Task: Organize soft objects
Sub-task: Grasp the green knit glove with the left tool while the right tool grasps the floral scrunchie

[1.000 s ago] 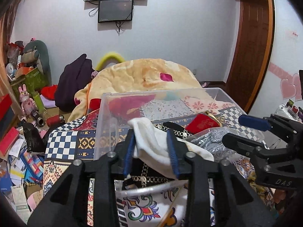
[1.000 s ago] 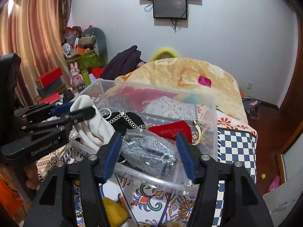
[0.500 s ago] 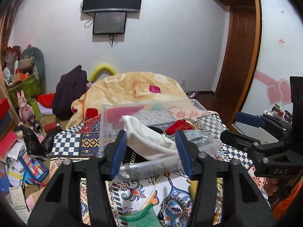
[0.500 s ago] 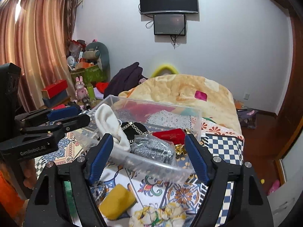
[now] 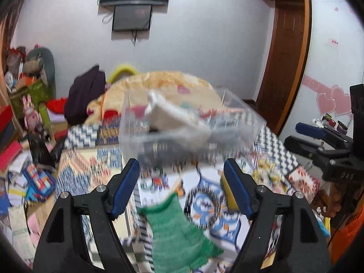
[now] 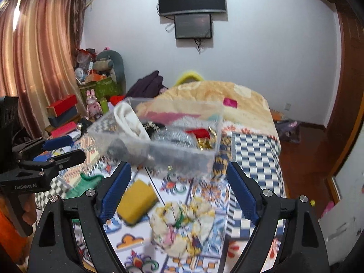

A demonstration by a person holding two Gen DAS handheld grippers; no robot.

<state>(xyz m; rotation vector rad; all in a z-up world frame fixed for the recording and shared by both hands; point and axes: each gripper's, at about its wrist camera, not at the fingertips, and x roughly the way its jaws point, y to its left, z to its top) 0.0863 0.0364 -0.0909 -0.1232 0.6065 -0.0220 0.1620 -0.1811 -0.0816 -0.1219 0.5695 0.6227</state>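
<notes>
A clear plastic bin [image 5: 191, 136] [image 6: 159, 150] stands on the patterned bed cover. A white cloth [image 5: 173, 116] [image 6: 130, 121] hangs over its near-left rim, and a silver-grey item [image 6: 175, 137] and a red pouch [image 6: 201, 133] lie inside. My left gripper [image 5: 182, 188] is open and empty, pulled back from the bin, above a green knitted piece [image 5: 175, 234]. My right gripper [image 6: 179, 193] is open and empty, above a yellow sponge [image 6: 137, 201] and a floral cloth bundle [image 6: 182, 225].
An orange blanket [image 6: 216, 100] is heaped behind the bin. Boxes, toys and papers [image 5: 25, 150] clutter the floor on the left. A wooden door [image 5: 286, 63] and the bed's right edge [image 6: 277, 159] are on the right.
My left gripper let go of the white cloth in the bin and opened wide. Both grippers drew back from the bin, so the green piece, sponge and floral bundle came into view.
</notes>
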